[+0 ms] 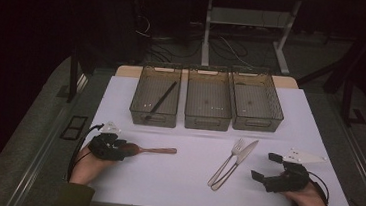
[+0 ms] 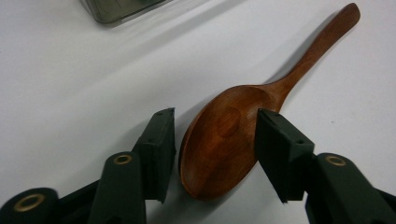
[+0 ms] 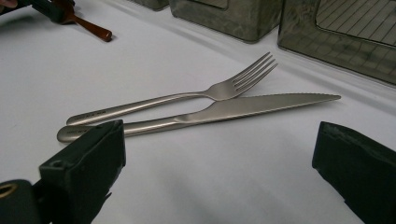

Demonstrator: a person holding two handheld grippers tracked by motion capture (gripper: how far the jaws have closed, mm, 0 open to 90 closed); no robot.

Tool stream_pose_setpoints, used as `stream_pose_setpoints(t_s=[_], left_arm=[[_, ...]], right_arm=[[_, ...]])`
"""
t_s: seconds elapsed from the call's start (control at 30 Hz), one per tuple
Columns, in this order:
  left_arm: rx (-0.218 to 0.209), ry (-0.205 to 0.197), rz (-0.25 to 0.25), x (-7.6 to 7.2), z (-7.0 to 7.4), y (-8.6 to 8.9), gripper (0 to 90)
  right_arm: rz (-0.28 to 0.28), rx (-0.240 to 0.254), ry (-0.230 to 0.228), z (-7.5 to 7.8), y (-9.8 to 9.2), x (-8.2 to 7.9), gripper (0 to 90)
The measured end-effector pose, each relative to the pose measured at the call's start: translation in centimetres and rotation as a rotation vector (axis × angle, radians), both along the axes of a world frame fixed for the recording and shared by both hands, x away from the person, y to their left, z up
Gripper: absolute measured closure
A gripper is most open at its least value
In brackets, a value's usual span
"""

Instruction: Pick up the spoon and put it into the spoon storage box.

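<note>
A brown wooden spoon (image 1: pixel 149 150) lies on the white table at the left, its handle pointing right. My left gripper (image 1: pixel 120 150) has its jaws on either side of the spoon's bowl (image 2: pixel 224 140); in the left gripper view one pad meets the bowl's edge and the other stands a sliver off it. A steel fork (image 1: pixel 230 155) and a steel knife (image 1: pixel 238 160) lie side by side right of centre. My right gripper (image 1: pixel 263 166) rests open to their right, with nothing between its jaws; in the right gripper view (image 3: pixel 219 140) the fork (image 3: pixel 187 97) and knife (image 3: pixel 243 108) lie just ahead.
Three dark see-through bins stand in a row at the back: left (image 1: pixel 152 118), middle (image 1: pixel 207 121), right (image 1: pixel 255 123). A black stick-like utensil (image 1: pixel 161 101) lies in the left bin. The white table (image 1: pixel 174 182) ends close in front of both hands.
</note>
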State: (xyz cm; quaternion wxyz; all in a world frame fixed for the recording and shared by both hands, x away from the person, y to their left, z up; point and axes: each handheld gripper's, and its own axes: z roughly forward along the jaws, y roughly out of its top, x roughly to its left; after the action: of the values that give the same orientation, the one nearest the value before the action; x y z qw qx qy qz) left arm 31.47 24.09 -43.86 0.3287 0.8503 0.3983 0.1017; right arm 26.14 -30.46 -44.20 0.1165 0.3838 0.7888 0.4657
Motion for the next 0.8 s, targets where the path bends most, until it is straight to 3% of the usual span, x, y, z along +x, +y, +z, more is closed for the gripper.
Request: stream_pose_setpoints(t_s=[0.8], left_arm=[[0.007, -0.001, -0.095, -0.46, 0.81, 0.62, 76.0]], right_arm=[[0.0, 0.001, -0.002, 0.02, 0.0, -0.03, 2.3]])
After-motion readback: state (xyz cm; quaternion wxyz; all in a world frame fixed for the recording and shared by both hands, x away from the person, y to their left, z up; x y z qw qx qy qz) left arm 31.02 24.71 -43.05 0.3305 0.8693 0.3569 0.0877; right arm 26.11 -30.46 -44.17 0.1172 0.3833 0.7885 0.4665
